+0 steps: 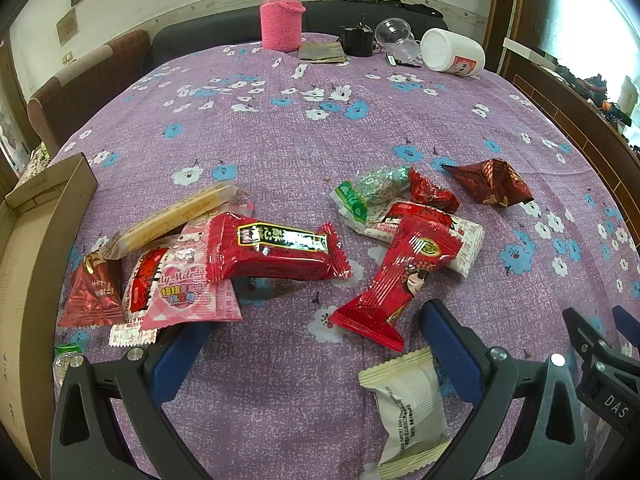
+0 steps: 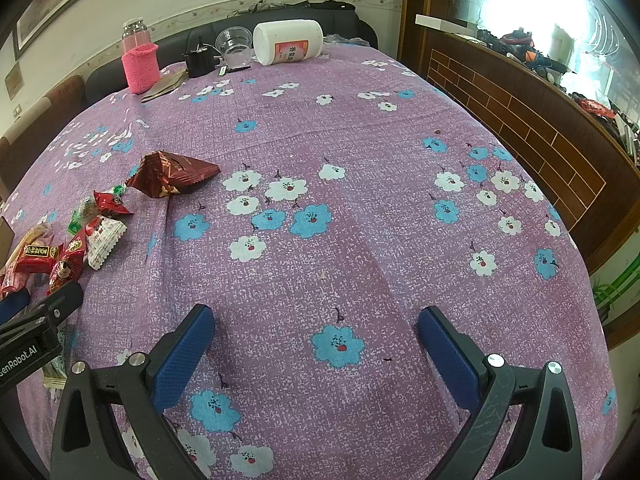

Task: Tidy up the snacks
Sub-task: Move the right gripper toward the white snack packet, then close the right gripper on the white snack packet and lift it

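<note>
Several snack packets lie on the purple flowered tablecloth (image 1: 304, 148). In the left wrist view a red bar packet (image 1: 276, 252) rests on a pink packet (image 1: 192, 292), beside a yellow stick packet (image 1: 176, 216) and a dark red triangular packet (image 1: 94, 296). A red packet with a face print (image 1: 396, 284), green packets (image 1: 372, 192) and a brown-red pyramid packet (image 1: 492, 186) lie right of them. A white packet (image 1: 412, 404) lies just inside my left gripper's right finger. My left gripper (image 1: 316, 332) is open and empty. My right gripper (image 2: 316, 328) is open over bare cloth; the pyramid packet (image 2: 172, 174) is far left.
A cardboard box (image 1: 36, 240) stands at the left table edge. At the far end are a pink-sleeved jar (image 1: 281, 20), a black cup (image 1: 357, 40), clear cups (image 1: 394, 36) and a tipped white tub (image 1: 452, 54). A wooden panel (image 2: 520, 120) runs along the right.
</note>
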Tool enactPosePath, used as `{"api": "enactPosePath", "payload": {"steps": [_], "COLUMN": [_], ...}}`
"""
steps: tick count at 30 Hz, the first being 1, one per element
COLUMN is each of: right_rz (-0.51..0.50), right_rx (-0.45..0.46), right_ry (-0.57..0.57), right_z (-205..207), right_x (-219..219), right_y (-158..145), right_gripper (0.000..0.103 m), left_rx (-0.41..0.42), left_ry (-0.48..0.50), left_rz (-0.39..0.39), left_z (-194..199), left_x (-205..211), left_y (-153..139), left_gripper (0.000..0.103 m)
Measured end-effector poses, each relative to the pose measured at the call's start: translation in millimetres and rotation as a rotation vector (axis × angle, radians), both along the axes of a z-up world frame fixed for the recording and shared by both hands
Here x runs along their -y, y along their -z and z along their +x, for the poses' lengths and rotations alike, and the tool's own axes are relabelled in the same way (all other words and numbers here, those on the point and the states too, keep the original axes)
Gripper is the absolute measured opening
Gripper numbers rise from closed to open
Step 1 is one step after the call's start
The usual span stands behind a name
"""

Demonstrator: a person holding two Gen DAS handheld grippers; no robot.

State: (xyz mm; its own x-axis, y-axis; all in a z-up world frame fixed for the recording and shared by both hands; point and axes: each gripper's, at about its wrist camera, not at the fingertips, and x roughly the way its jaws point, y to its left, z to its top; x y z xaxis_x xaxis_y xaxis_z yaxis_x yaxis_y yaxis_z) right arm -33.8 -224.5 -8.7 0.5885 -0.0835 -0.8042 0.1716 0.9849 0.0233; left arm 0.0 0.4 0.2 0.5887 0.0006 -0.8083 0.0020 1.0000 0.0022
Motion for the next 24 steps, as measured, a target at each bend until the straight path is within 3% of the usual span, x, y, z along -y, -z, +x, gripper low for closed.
{"api": "enactPosePath", "payload": {"steps": [9,19,22,24], "right_rz": [0.001,0.02,0.019,0.016], "right_rx": [0.0,-0.064,-0.066,-0.066], "right_ry": [0.0,-0.004,-0.01,-0.015], "right_z": [1,2,4,4], "right_x": [1,2,2,1], "right_y": [-1,-1,-1,-1], "right_gripper": [0.102,0.102,0.102,0.102], "left_rx": [-0.006,-0.14,-0.164,-0.133], "left_ry": [-0.015,0.145,0.176,0.187], "left_rz": [0.002,0.005,-0.059,-0.117], "left_z": [-4,-24,-39,-52], "left_x": [2,-3,-14,-27], "left_y": [-3,-4,-11,-25], "left_gripper": [0.103,0.103,0.103,0.103]}}
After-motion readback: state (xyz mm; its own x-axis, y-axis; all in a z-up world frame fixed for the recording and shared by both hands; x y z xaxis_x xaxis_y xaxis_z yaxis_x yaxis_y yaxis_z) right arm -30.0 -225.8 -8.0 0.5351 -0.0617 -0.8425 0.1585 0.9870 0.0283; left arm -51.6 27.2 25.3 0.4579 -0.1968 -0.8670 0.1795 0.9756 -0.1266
